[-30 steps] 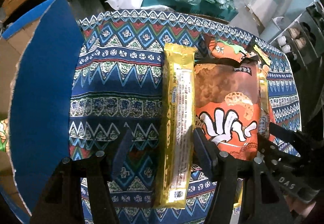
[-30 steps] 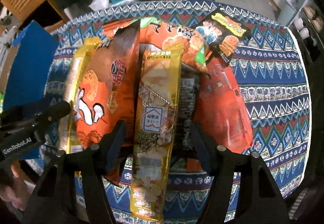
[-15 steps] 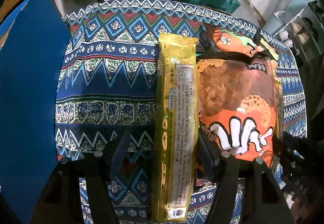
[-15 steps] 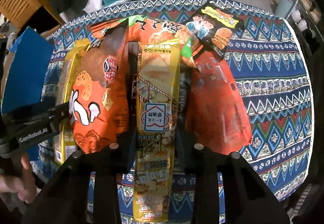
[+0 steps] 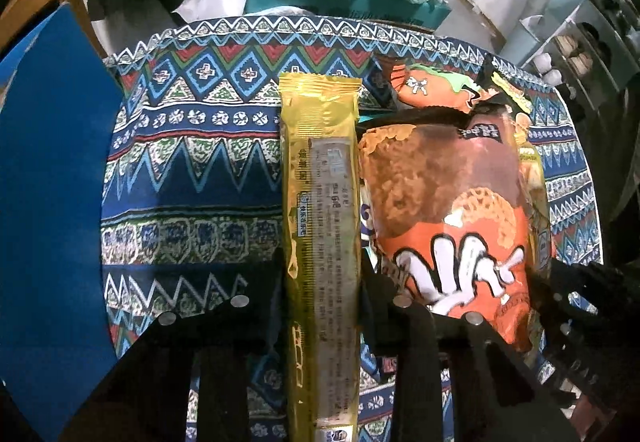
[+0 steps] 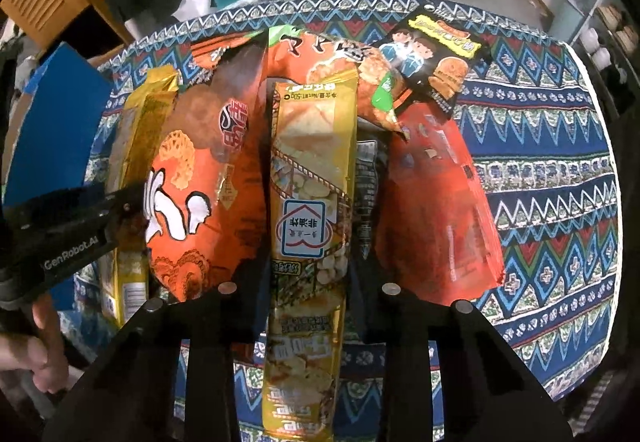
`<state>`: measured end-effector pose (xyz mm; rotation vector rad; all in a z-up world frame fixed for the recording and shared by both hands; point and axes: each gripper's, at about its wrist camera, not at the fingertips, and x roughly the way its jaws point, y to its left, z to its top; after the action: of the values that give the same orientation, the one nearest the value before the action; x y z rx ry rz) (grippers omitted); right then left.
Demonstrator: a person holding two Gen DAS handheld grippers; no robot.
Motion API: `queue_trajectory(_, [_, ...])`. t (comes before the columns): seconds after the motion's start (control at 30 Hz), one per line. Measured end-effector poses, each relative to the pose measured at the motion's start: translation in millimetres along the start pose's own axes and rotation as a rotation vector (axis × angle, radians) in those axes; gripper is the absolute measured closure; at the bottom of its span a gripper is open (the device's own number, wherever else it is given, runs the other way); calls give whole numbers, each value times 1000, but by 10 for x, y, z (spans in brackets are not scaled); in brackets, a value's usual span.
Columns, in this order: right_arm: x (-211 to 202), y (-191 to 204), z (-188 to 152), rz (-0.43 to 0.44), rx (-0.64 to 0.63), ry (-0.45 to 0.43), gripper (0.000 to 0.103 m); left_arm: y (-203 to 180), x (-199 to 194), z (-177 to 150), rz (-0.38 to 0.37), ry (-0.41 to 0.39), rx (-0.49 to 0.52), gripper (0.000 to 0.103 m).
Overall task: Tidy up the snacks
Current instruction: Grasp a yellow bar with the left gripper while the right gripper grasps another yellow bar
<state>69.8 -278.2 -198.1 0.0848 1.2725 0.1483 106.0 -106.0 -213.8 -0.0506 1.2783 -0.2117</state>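
1. Now your left gripper (image 5: 320,282) is clamping the long gold packet (image 5: 320,226), which is lying lengthwise on the patterned cloth (image 5: 192,170).
2. Your right gripper (image 6: 308,282) is pinching the yellow snack packet (image 6: 312,202) atop the pile.
3. An orange bag (image 6: 200,178) is sitting between both packets; a red pouch (image 6: 436,202) is lying rightward.

Snack packets (image 6: 312,178) side by side on tablecloth (image 6: 552,178)

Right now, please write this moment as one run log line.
left tool: shut on gold pack | right tool: shut on yellow pack | both packs on cloth
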Motion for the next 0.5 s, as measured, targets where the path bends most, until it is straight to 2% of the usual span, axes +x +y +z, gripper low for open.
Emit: queue_trajectory(0.5, [-542,37,49,26,9,-81,73,-28,-519,-92,-10,-83,38,71])
